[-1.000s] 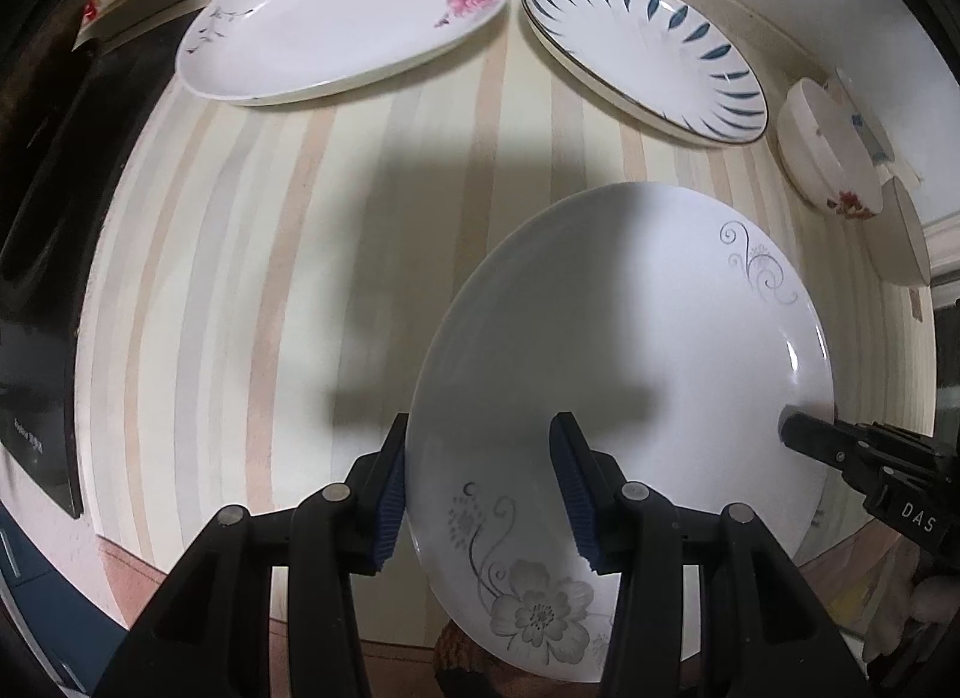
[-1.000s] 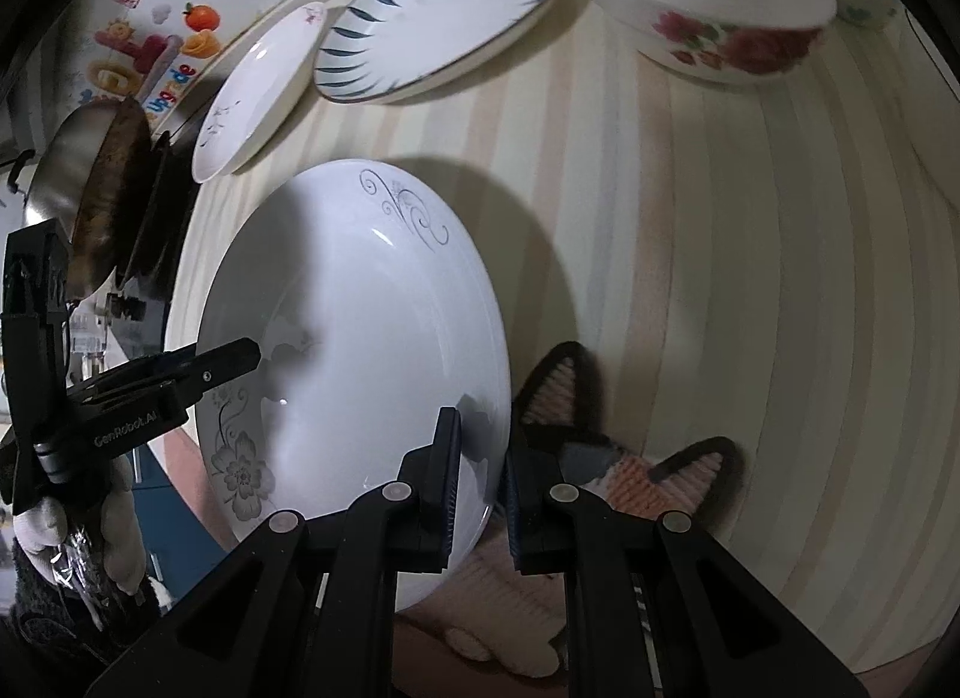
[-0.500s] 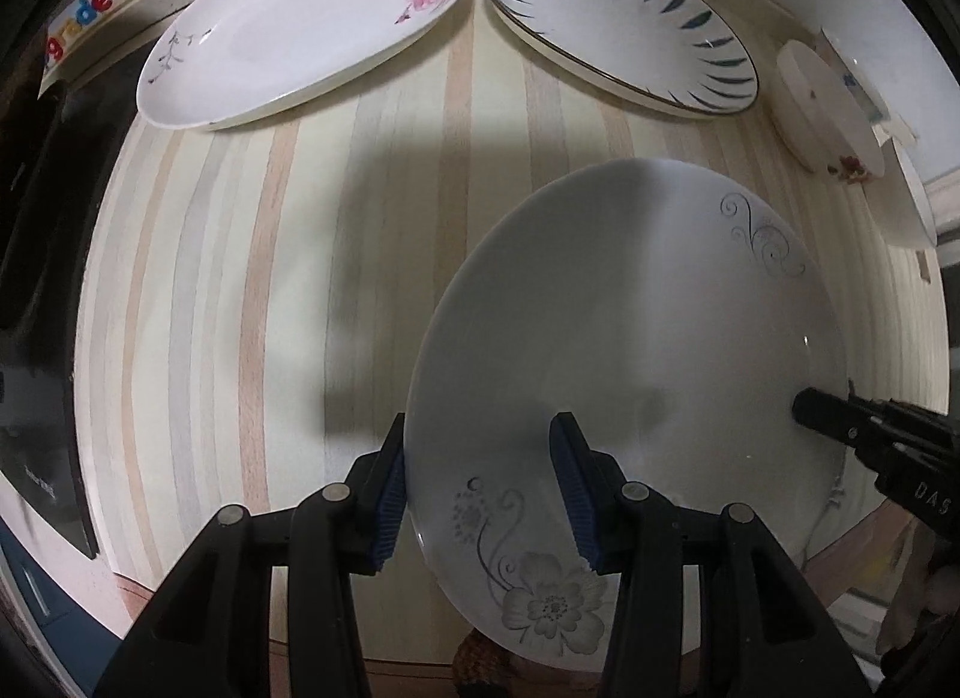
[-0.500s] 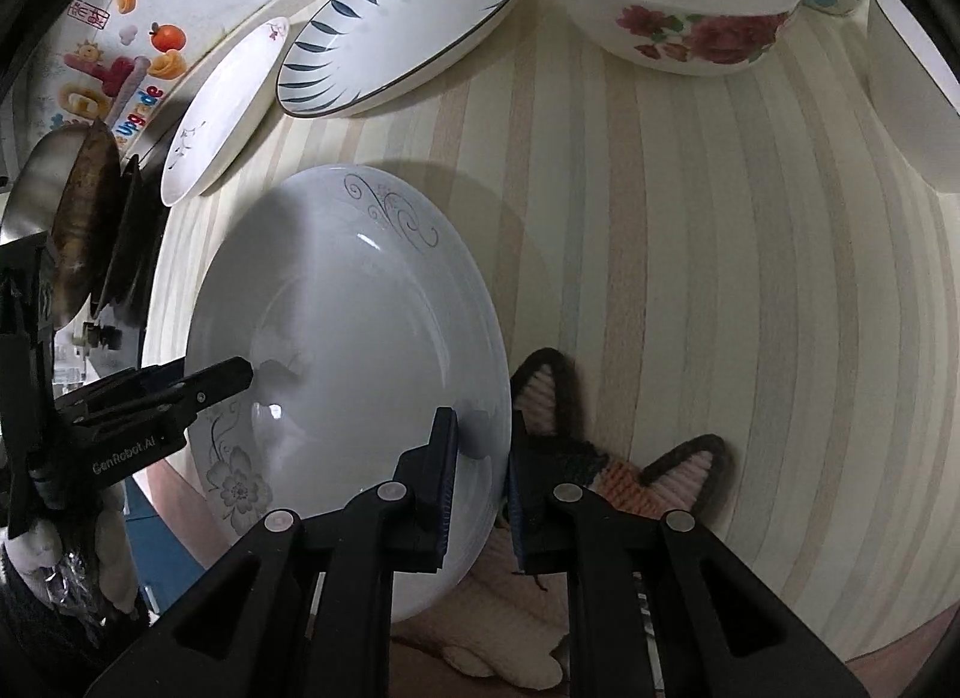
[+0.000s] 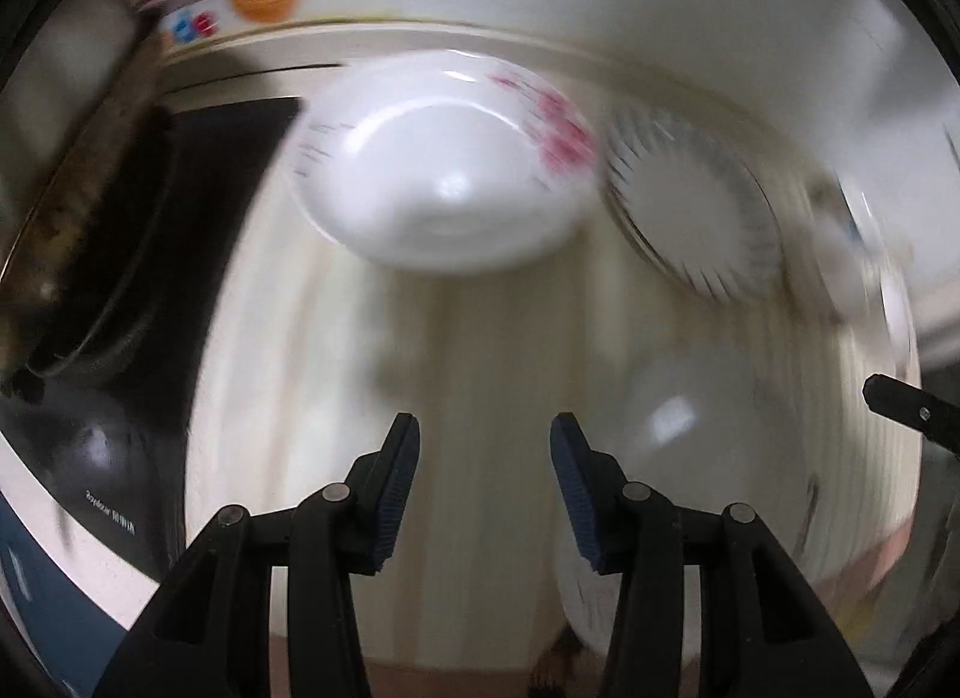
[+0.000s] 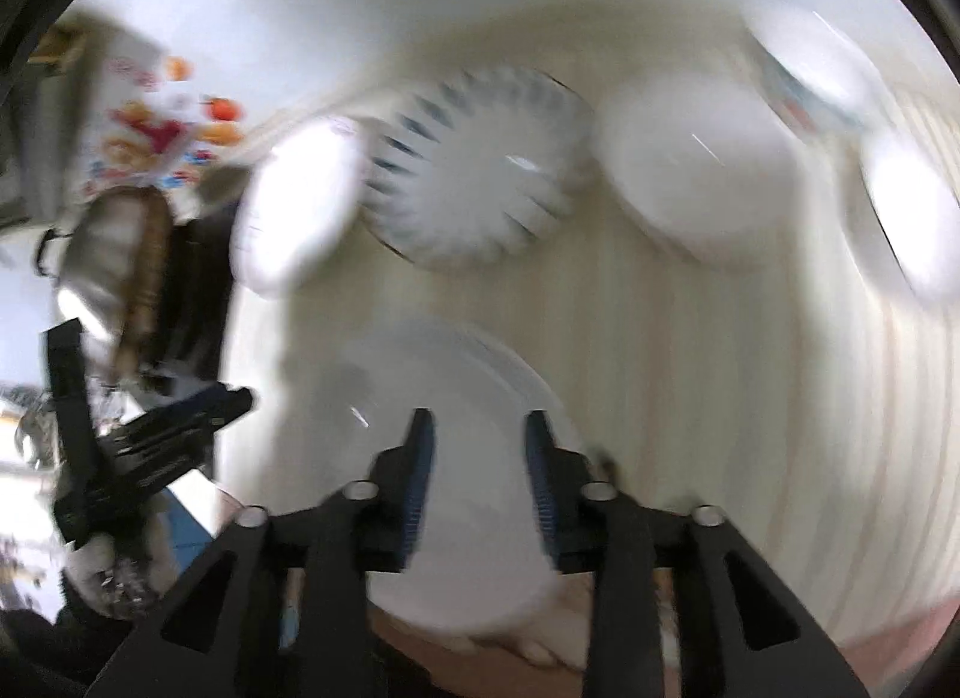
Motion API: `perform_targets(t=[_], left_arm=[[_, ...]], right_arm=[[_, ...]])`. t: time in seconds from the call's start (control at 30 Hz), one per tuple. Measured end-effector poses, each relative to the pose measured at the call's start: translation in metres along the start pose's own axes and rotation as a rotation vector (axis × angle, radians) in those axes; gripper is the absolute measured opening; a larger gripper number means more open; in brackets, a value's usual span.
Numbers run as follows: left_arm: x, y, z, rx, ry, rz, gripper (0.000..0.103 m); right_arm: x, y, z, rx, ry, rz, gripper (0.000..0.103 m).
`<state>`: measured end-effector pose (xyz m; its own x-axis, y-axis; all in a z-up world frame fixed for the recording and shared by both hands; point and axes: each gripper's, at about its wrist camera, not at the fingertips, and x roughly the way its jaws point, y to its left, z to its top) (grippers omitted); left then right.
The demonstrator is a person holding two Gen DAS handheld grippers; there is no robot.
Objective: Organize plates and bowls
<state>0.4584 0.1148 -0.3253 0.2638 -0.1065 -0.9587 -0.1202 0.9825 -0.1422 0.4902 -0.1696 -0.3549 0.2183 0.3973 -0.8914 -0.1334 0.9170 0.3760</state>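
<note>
Blurred views: left gripper [image 5: 485, 434] jaws parted and empty, right gripper [image 6: 478, 434] jaws opening above the white plate [image 6: 456, 476] lying on the striped table [image 5: 480, 350]; the dark appliance's [image 5: 108, 458] white lettering is unreadable.

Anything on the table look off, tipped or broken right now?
One thing: the big white plate nearest the camera seems to jut past the striped table's front edge. Both frames are motion-blurred, so cracks can't be ruled out. The pink-flowered plate and blue-leaf plate lie flat; nothing spilled.
</note>
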Motion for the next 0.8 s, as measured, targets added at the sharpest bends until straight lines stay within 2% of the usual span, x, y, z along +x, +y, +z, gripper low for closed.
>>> perform_targets(t=[0.1,0.17,0.3,0.43,0.53,0.6,0.63,0.67,0.7,0.8], left_arm=[[0.017,0.028,0.023,-0.115,0.004,-0.016,0.043],[0.031,0.040,0.037,-0.174,0.004,-0.015,0.043],[0.057,0.052,0.059,-0.222,0.017,0.012,0.043],[0.074,0.063,0.069,-0.257,0.034,0.011,0.043],[0.083,0.067,0.076,-0.274,0.033,0.008,0.043],[0.091,0.072,0.080,-0.282,0.027,0.011,0.041],[0.092,0.074,0.082,-0.285,0.020,0.010,0.034],[0.093,0.075,0.084,-0.283,0.011,0.004,0.032],[0.094,0.075,0.085,-0.281,0.008,0.010,0.031],[0.096,0.075,0.088,-0.272,0.004,0.022,0.031]], right_arm=[[0.022,0.042,0.054,-0.094,-0.030,0.026,0.041],[0.045,0.065,0.090,-0.147,-0.039,0.012,0.041],[0.105,0.104,0.165,-0.253,-0.014,0.002,0.040],[0.154,0.125,0.209,-0.320,0.044,-0.036,0.040],[0.184,0.125,0.225,-0.334,0.077,-0.068,0.040],[0.197,0.123,0.231,-0.329,0.098,-0.080,0.035],[0.205,0.122,0.234,-0.329,0.111,-0.086,0.030],[0.211,0.122,0.235,-0.331,0.121,-0.081,0.022],[0.215,0.122,0.237,-0.336,0.128,-0.072,0.019],[0.215,0.119,0.236,-0.354,0.109,-0.053,0.018]])
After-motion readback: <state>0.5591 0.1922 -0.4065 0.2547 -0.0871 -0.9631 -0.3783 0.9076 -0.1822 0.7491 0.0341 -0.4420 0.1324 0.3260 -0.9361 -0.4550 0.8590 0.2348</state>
